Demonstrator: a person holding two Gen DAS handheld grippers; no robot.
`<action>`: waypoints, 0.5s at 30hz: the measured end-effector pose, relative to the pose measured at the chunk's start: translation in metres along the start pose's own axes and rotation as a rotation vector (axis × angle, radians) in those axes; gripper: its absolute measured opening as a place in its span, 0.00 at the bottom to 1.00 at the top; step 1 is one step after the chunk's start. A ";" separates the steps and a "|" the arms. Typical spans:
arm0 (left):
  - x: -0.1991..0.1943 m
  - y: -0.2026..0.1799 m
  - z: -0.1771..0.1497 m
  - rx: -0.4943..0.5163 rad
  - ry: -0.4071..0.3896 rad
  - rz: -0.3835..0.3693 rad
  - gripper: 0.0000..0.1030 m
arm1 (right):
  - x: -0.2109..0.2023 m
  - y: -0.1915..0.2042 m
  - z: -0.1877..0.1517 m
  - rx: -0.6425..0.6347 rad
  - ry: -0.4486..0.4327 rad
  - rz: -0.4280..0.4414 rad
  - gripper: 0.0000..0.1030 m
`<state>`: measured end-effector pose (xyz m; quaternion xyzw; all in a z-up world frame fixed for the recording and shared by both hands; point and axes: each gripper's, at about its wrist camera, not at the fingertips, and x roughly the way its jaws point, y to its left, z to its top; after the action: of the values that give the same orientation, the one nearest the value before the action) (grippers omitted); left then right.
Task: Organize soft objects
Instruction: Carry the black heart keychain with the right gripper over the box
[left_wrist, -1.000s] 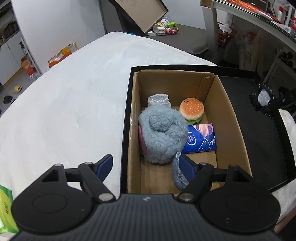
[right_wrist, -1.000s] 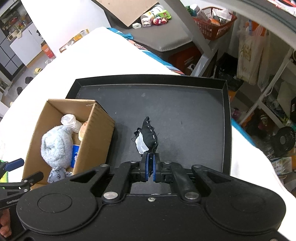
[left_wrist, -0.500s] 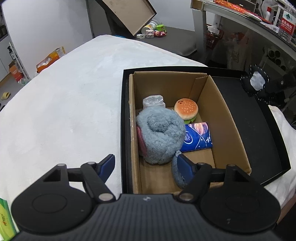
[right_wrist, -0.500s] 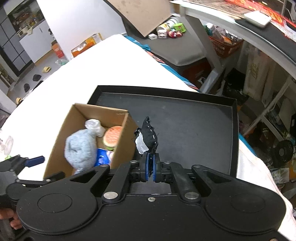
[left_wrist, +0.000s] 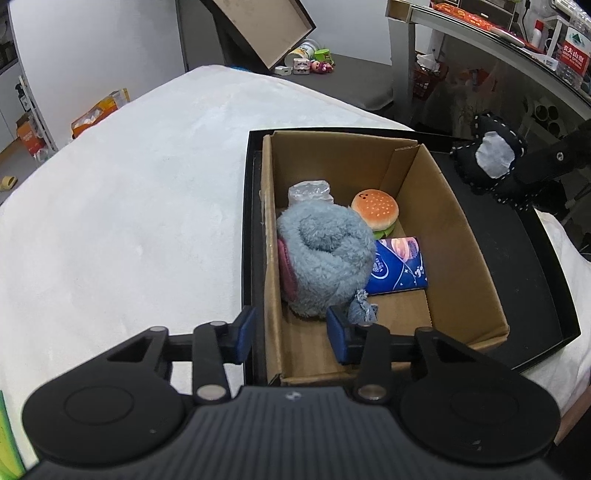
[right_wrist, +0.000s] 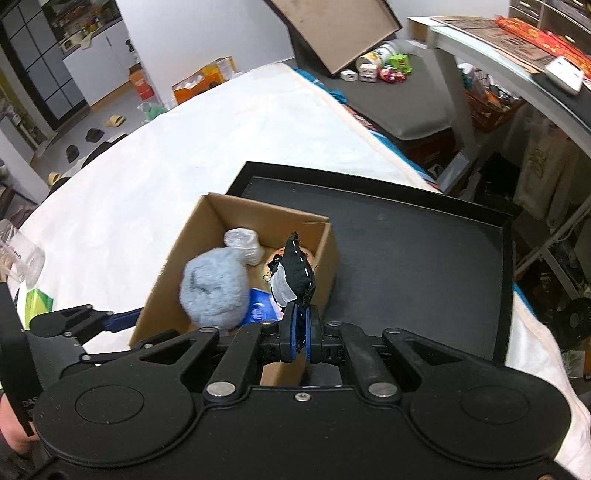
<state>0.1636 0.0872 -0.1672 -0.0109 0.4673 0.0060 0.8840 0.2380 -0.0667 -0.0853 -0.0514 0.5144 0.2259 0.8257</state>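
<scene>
The small black pouch (right_wrist: 293, 271) with white stitching looks very light and soft, so I think it is best held by its thin lower edge, where my right gripper (right_wrist: 300, 328) is pressed together on it. The pouch stands up from the fingertips and hangs above the right wall of the cardboard box (right_wrist: 207, 218), near the burger toy (left_wrist: 375, 214). My left gripper (left_wrist: 291, 334) is wide apart, holds nothing and straddles the box's near left wall, beside the grey plush (left_wrist: 325, 258)

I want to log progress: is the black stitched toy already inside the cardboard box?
Not yet. The right hand-held gripper holds the black stitched toy in the air near the cardboard box.
</scene>
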 end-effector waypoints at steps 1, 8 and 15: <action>0.001 0.001 0.000 -0.005 0.003 -0.003 0.35 | 0.002 0.004 0.000 -0.005 0.003 0.003 0.04; 0.007 0.011 -0.001 -0.044 0.036 -0.027 0.24 | 0.013 0.029 -0.003 -0.020 0.029 0.018 0.04; 0.008 0.013 -0.003 -0.044 0.038 -0.021 0.16 | 0.027 0.045 -0.011 -0.022 0.068 0.015 0.05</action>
<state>0.1660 0.0998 -0.1758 -0.0353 0.4838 0.0069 0.8744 0.2199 -0.0212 -0.1078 -0.0640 0.5400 0.2359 0.8054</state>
